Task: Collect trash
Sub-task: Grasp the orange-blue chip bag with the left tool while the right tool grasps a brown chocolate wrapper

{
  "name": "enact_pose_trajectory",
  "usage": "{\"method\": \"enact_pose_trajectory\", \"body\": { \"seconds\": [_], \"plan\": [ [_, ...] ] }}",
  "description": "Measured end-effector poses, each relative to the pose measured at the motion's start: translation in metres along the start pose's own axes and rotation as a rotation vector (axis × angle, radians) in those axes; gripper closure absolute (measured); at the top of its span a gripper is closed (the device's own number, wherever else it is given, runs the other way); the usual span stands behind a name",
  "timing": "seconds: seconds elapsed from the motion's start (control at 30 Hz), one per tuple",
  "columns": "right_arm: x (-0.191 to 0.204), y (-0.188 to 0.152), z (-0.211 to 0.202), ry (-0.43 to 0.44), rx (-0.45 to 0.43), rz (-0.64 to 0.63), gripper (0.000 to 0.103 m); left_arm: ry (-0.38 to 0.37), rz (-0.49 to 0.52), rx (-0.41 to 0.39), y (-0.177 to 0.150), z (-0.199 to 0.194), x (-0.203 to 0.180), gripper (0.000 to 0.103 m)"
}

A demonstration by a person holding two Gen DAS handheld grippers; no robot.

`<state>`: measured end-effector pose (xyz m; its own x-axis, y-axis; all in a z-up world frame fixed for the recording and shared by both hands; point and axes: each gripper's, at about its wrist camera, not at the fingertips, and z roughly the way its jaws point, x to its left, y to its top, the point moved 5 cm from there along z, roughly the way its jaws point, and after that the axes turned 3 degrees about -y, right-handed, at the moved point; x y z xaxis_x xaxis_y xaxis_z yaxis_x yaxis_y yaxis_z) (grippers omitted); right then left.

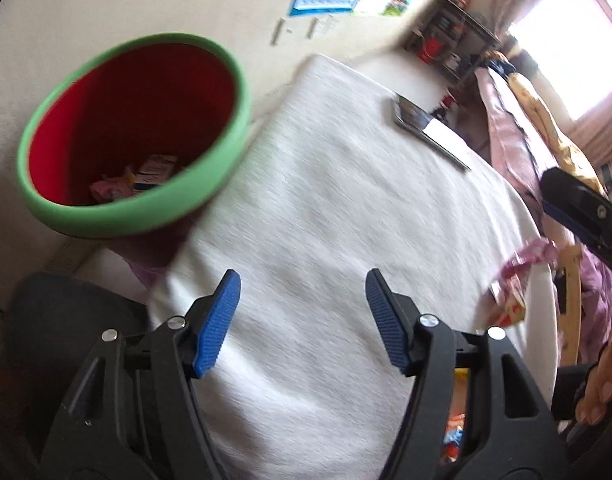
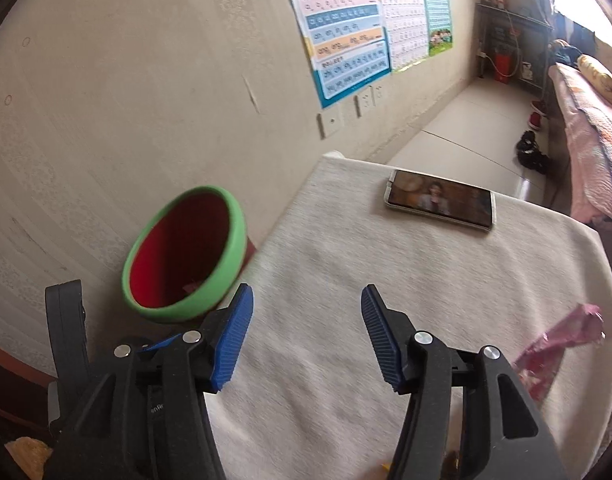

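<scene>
A bin with a green rim [image 1: 117,216] and a red inside stands beside the table's left edge, with several wrappers [image 1: 145,176] at its bottom. My left gripper [image 1: 303,280] hangs open over the white tablecloth [image 1: 326,200], nothing between its blue pads. A pink wrapper [image 1: 522,264] lies at the table's right edge, and more colourful wrappers [image 1: 456,428] show behind the right finger. My right gripper [image 2: 306,294] is open too and empty, above the cloth. From it the bin rim [image 2: 221,276] is to the left and the pink wrapper [image 2: 558,344] to the right.
A phone [image 2: 440,202] with a lit screen lies at the table's far end. The wall with posters [image 2: 346,32] runs along the left. A bed with pink covers [image 2: 586,128] is on the right. A hand [image 1: 602,384] shows at the lower right.
</scene>
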<state>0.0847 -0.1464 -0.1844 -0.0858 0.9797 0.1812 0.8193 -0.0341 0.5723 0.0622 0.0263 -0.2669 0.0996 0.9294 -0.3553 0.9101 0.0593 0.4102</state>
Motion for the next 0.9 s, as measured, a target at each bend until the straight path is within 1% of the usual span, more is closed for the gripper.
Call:
{"method": "enact_pose_trajectory", "body": {
  "seconds": [0.1, 0.17, 0.23, 0.3, 0.4, 0.53, 0.6, 0.73, 0.9],
  "plan": [
    [-0.038, -0.025, -0.008, -0.064, 0.045, 0.074, 0.044, -0.065, 0.155, 0.055, -0.021, 0.007, -0.049, 0.041],
    [-0.056, -0.033, -0.011, -0.09, 0.059, 0.125, 0.044, -0.075, 0.237, 0.068, -0.034, 0.008, -0.071, 0.04],
    [-0.064, -0.035, -0.016, -0.085, 0.057, 0.16, 0.044, -0.082, 0.293, 0.076, -0.047, 0.007, -0.084, 0.039],
    [-0.064, -0.033, -0.024, -0.086, 0.038, 0.149, 0.044, -0.081, 0.321, 0.077, -0.054, 0.003, -0.085, 0.038],
    [-0.062, -0.031, -0.034, -0.092, 0.015, 0.131, 0.04, -0.071, 0.298, 0.082, -0.058, -0.001, -0.074, 0.037],
    [-0.078, -0.031, -0.041, -0.115, 0.008, 0.173, 0.04, -0.061, 0.209, 0.102, -0.056, 0.0, -0.055, 0.037],
    [-0.084, -0.029, -0.044, -0.116, 0.005, 0.203, 0.04, -0.054, 0.183, 0.113, -0.058, 0.001, -0.048, 0.037],
    [-0.087, -0.023, -0.05, -0.098, -0.021, 0.214, 0.04, -0.039, 0.175, 0.114, -0.063, -0.003, -0.046, 0.037],
    [-0.083, -0.026, -0.047, -0.065, -0.013, 0.198, 0.04, -0.016, 0.188, 0.104, -0.067, -0.008, -0.052, 0.037]
  ]
}}
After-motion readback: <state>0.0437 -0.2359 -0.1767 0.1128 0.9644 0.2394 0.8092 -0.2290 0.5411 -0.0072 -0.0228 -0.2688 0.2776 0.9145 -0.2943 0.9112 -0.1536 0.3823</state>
